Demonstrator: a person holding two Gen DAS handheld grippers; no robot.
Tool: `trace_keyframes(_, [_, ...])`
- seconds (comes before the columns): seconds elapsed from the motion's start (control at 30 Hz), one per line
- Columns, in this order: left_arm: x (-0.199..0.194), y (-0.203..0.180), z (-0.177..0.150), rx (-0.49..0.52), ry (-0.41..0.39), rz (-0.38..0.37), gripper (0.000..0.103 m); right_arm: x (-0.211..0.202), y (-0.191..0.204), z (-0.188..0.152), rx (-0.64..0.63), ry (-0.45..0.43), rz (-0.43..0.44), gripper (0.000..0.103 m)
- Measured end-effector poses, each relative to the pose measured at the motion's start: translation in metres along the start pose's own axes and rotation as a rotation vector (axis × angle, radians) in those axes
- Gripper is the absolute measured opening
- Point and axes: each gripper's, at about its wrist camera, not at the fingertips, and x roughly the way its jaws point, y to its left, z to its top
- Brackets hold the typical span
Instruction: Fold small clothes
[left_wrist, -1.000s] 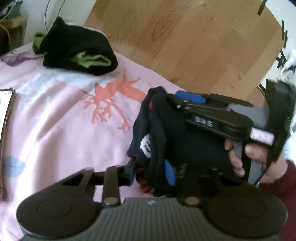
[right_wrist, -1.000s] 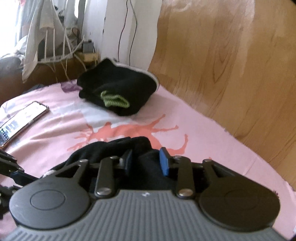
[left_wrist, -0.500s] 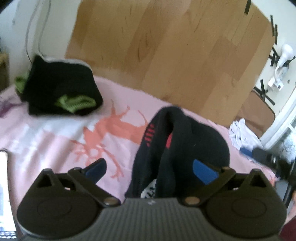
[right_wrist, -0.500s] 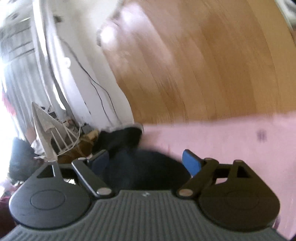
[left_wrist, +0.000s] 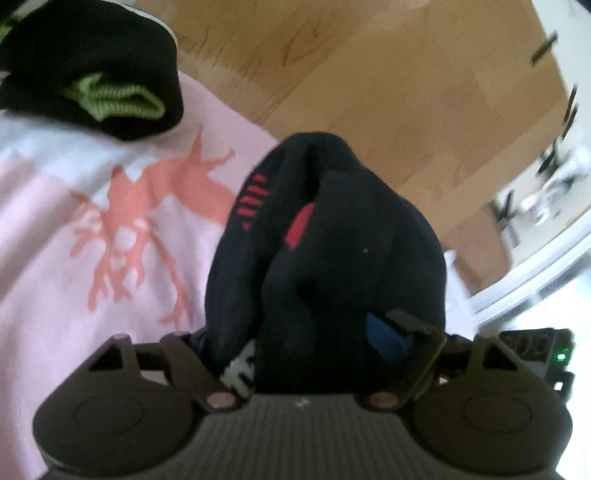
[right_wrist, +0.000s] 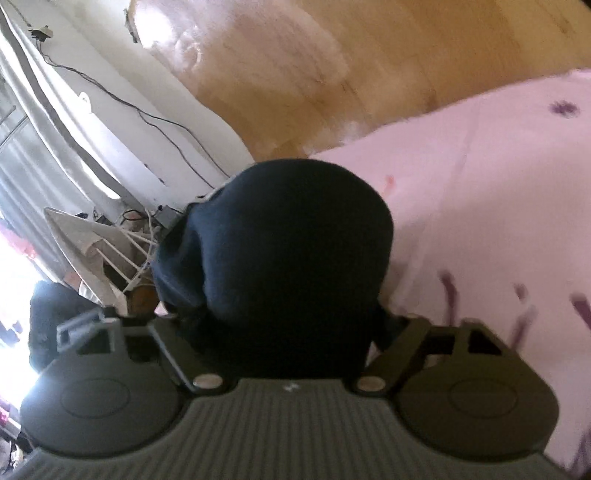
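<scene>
A dark navy sock bundle with red stripes (left_wrist: 325, 243) bulges up between the fingers of my left gripper (left_wrist: 295, 332). The blue right pad (left_wrist: 384, 336) shows against the fabric, and the jaws stand fairly wide around it. In the right wrist view the same dark bundle (right_wrist: 288, 251) fills the space between the fingers of my right gripper (right_wrist: 288, 328), whose tips are hidden by the cloth. The bundle is held above a pink bedspread (left_wrist: 55, 229).
A folded black garment with a green cuff (left_wrist: 96, 66) lies at the far left on the bedspread. A wooden headboard (left_wrist: 369, 85) rises behind. A drying rack and cables (right_wrist: 110, 251) stand beside the bed at left in the right wrist view.
Both grippers opened from a tight pinch, then moved in around the sock bundle. The right gripper swung and tilted leftward; the black and green garment now sits nearer the left camera.
</scene>
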Motion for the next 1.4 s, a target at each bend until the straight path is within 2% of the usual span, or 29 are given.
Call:
trace_keyframes(0.03, [-0.011, 0.003, 0.010, -0.030, -0.015, -0.060, 0.079, 0.000, 0.009, 0.010, -0.001, -0.008, 0.054, 0.073])
trace_keyframes(0.1, [-0.039, -0.005, 0.030, -0.001, -0.085, -0.108, 0.079, 0.007, 0.032, 0.031, -0.027, -0.037, 0.139, 0.072])
trace_keyframes(0.2, [-0.088, -0.027, 0.065, 0.113, -0.238, -0.063, 0.079, 0.032, 0.080, 0.074, -0.105, -0.079, 0.259, 0.073])
trace_keyframes(0.27, [-0.119, -0.034, 0.096, 0.148, -0.328, -0.035, 0.080, 0.059, 0.110, 0.106, -0.135, -0.094, 0.345, 0.073])
trace_keyframes(0.33, [-0.141, -0.034, 0.128, 0.173, -0.398, 0.018, 0.080, 0.094, 0.136, 0.133, -0.167, -0.102, 0.399, 0.073])
trace_keyframes(0.43, [-0.148, -0.016, 0.173, 0.159, -0.439, 0.100, 0.081, 0.153, 0.146, 0.163, -0.104, -0.060, 0.442, 0.074])
trace_keyframes(0.5, [-0.136, 0.010, 0.196, 0.108, -0.423, 0.161, 0.081, 0.192, 0.134, 0.169, -0.056, -0.021, 0.432, 0.074])
trace_keyframes(0.57, [-0.113, 0.043, 0.210, 0.059, -0.393, 0.225, 0.081, 0.235, 0.112, 0.165, -0.004, 0.034, 0.385, 0.074])
trace_keyframes(0.6, [-0.099, 0.064, 0.216, 0.021, -0.366, 0.260, 0.080, 0.255, 0.100, 0.160, 0.011, 0.065, 0.340, 0.074])
trace_keyframes(0.67, [-0.061, 0.116, 0.219, -0.095, -0.262, 0.334, 0.073, 0.297, 0.078, 0.141, -0.005, 0.138, 0.162, 0.075])
trace_keyframes(0.7, [-0.044, 0.138, 0.217, -0.140, -0.223, 0.366, 0.072, 0.309, 0.070, 0.131, -0.030, 0.160, 0.111, 0.076])
trace_keyframes(0.73, [-0.039, 0.147, 0.210, -0.124, -0.269, 0.341, 0.082, 0.308, 0.064, 0.125, -0.041, 0.130, 0.149, 0.077])
trace_keyframes(0.83, [-0.041, 0.137, 0.205, -0.078, -0.283, 0.352, 0.085, 0.292, 0.079, 0.124, -0.096, 0.123, 0.127, 0.082])
trace_keyframes(0.9, [-0.045, 0.133, 0.204, -0.094, -0.281, 0.369, 0.088, 0.279, 0.092, 0.125, -0.151, 0.079, 0.075, 0.088])
trace_keyframes(1.0, [-0.070, 0.118, 0.195, -0.124, -0.329, 0.406, 0.090, 0.240, 0.100, 0.116, -0.163, -0.004, 0.041, 0.089])
trace_keyframes(1.1, [-0.096, 0.095, 0.166, -0.105, -0.421, 0.450, 0.094, 0.179, 0.100, 0.096, -0.198, -0.071, 0.011, 0.089])
trace_keyframes(1.2, [-0.111, 0.072, 0.134, -0.077, -0.476, 0.499, 0.096, 0.128, 0.089, 0.070, -0.235, -0.077, -0.056, 0.089])
trace_keyframes(1.33, [-0.101, 0.037, 0.069, 0.029, -0.482, 0.620, 0.098, 0.088, 0.082, 0.030, -0.259, -0.056, -0.118, 0.090])
trace_keyframes(1.4, [-0.090, 0.022, 0.043, 0.061, -0.463, 0.644, 0.099, 0.064, 0.073, 0.008, -0.258, -0.041, -0.150, 0.090])
